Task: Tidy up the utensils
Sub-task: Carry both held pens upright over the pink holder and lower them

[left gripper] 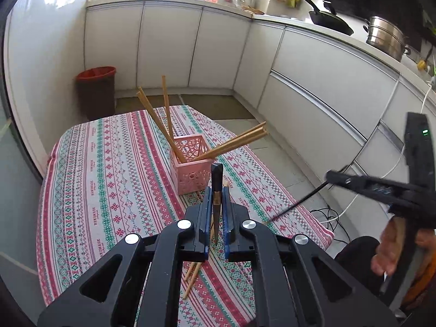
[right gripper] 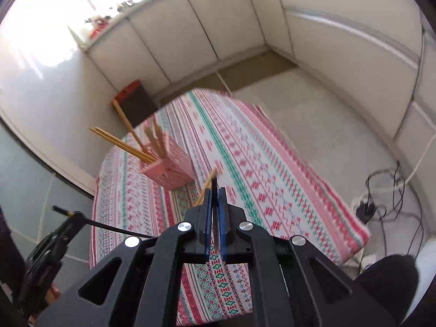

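Here, dark chopstick (left gripper: 217, 190) between left gripper (left gripper: 217, 199) fingers.

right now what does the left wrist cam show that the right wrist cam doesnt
Only the left wrist view shows the worktop with a black wok and a steel pot, and loose wooden chopsticks lying on the cloth under the left gripper, which is shut on a dark chopstick.

Only the right wrist view shows the power strip and tangled cables on the floor.

Both show the pink basket holding wooden chopsticks, the patterned tablecloth, the red-rimmed bin, and the right gripper shut on another dark chopstick.
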`<move>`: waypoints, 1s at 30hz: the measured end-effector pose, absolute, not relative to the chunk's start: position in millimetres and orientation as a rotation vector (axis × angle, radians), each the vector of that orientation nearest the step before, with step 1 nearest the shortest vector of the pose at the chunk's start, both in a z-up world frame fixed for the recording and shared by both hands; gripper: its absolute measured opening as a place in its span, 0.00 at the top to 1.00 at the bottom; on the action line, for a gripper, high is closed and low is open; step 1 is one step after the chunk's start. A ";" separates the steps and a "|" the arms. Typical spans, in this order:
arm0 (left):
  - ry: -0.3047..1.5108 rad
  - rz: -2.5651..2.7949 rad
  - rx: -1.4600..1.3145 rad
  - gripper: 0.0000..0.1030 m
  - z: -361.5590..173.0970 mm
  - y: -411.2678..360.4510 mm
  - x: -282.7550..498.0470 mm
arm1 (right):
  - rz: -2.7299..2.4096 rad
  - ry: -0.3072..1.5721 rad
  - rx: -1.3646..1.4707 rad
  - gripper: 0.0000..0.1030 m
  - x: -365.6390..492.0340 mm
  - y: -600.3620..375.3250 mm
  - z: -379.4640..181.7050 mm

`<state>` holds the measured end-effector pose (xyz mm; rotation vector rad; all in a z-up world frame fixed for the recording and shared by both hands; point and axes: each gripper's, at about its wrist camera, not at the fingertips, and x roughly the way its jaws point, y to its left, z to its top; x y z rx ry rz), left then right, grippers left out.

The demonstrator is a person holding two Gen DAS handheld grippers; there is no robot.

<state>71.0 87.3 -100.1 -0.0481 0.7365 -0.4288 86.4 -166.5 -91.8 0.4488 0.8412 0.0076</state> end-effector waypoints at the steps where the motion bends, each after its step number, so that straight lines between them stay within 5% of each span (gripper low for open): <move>1: 0.735 -0.420 -0.050 0.94 -97.1 87.5 72.1 | 0.013 0.828 0.453 0.95 83.5 -171.4 -82.7; 17: 0.595 -0.319 -0.064 0.94 -11.5 82.4 136.8 | 0.025 0.595 0.540 0.95 136.9 -238.4 48.5; 27: 0.618 -0.270 -0.018 0.93 -41.0 56.5 204.3 | 0.086 0.581 0.463 0.95 199.5 -209.5 69.7; 28: 0.634 -0.282 -0.021 0.92 -48.3 55.1 208.5 | 0.093 0.581 0.460 0.95 204.3 -204.9 68.4; 30: 0.671 -0.284 -0.041 0.74 -61.0 57.2 211.5 | 0.109 0.597 0.464 0.95 214.8 -195.8 64.3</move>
